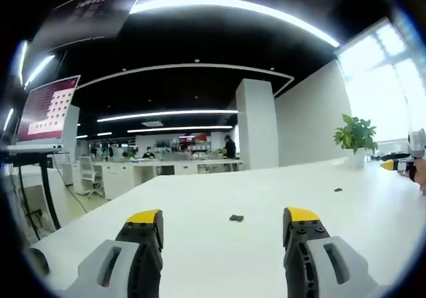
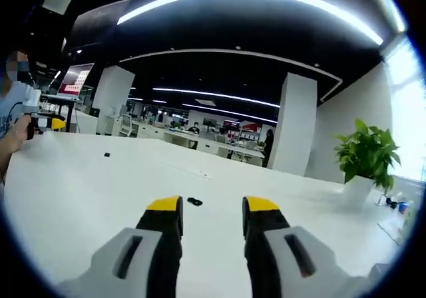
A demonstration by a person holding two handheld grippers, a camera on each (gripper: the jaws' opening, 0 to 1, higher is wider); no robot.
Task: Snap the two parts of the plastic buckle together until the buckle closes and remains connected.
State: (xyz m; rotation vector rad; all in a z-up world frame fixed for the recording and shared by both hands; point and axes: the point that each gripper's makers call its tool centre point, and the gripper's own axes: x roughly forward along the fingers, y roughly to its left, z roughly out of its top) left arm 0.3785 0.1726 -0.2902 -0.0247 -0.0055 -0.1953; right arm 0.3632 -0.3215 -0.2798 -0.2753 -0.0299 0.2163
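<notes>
Left gripper view: my left gripper [image 1: 226, 226] fingers open, empty; small black plastic buckle part [image 1: 235, 217] on white counter [image 1: 200, 245] at 12 o'clock | Right gripper view: my right gripper [image 2: 212, 211] fingers open, empty; second black buckle part [image 2: 194, 201] at 11 o'clock | Nothing grasped, snapping all ahead.

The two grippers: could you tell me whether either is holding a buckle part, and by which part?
Nothing is held. The left gripper and right gripper are open, and a buckle piece lies apart on the white table.
</notes>
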